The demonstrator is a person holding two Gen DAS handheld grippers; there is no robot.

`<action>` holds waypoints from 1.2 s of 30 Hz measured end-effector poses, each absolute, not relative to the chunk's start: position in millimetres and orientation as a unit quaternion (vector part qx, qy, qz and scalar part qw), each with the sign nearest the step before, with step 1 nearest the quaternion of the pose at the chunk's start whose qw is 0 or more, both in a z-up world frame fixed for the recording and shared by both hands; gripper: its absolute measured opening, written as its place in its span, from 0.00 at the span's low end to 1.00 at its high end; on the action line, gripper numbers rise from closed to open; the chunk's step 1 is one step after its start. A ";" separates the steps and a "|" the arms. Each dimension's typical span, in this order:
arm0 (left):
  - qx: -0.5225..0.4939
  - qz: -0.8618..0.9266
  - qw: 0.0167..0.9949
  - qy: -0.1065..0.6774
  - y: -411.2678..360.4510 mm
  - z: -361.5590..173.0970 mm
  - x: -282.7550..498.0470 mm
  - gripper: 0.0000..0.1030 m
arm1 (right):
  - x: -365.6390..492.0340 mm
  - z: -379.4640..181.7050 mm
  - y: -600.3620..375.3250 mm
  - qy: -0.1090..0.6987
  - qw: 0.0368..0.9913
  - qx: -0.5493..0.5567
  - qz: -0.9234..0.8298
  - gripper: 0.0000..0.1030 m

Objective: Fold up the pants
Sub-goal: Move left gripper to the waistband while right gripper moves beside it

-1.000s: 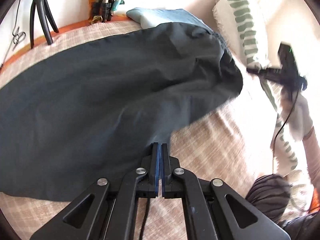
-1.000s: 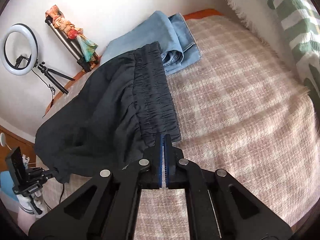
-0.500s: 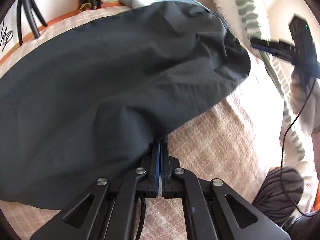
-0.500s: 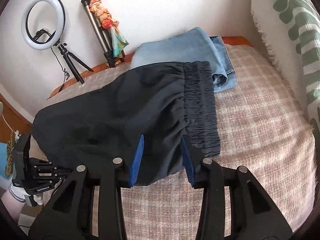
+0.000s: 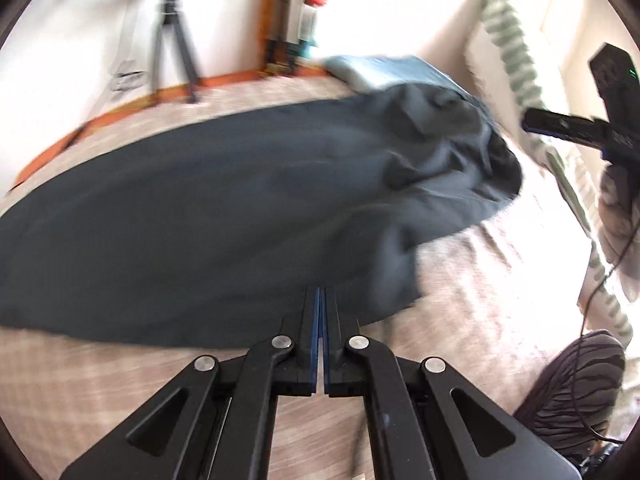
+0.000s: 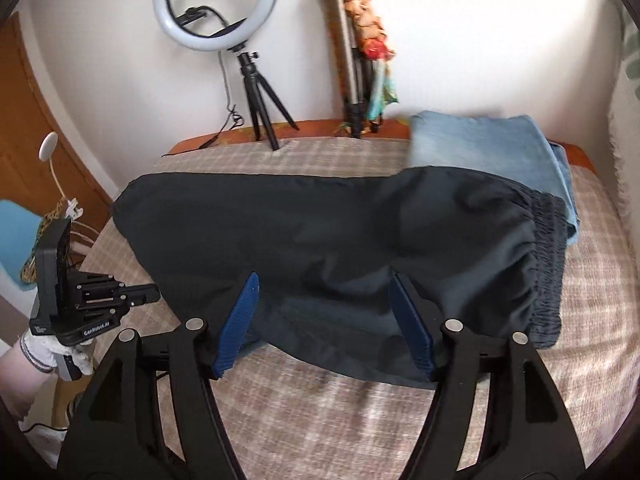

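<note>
The black pants [image 6: 340,232] lie lengthwise across the plaid bed cover [image 6: 320,412], with the elastic waistband [image 6: 550,264] at the right. My right gripper [image 6: 324,276] hovers above their near edge. Its jaws are opening, the blue pads stand wide apart and no cloth is pressed between them. In the left wrist view the pants [image 5: 240,208] look blurred and flat. My left gripper [image 5: 319,292] is shut at their near edge, and the cloth seems to run up to its tips. The right wrist view shows the left gripper [image 6: 156,291] at the pants' left edge.
Folded blue jeans [image 6: 480,144] lie at the far right, partly under the waistband. A ring light [image 6: 216,4] and a tripod [image 6: 352,60] stand against the back wall. A green-patterned pillow [image 5: 508,40] borders the bed. A gloved hand [image 6: 44,352] holds the left gripper.
The right gripper opened, let go of the waistband, and drew back and up. The pants dropped flat onto the bed. The left gripper stayed shut and pulled back.
</note>
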State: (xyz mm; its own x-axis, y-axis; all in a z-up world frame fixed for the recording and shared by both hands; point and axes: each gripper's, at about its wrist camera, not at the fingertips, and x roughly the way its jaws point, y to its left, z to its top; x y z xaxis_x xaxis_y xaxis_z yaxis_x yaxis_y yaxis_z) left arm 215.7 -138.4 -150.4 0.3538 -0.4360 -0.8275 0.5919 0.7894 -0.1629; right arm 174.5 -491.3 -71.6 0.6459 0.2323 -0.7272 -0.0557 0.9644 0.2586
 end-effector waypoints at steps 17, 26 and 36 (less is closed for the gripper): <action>-0.061 -0.147 0.882 0.444 123.0 -118.2 282.8 0.00 | 275.5 -79.8 -255.3 0.422 0.872 0.039 0.246 0.86; -0.142 -0.077 0.871 0.464 219.5 -154.0 337.7 0.00 | 339.7 -100.6 -141.3 0.438 0.843 -0.010 0.311 0.87; -0.255 -0.057 0.834 0.487 291.3 -195.1 389.1 0.00 | 382.7 -141.4 12.0 0.441 0.806 -0.133 0.371 0.87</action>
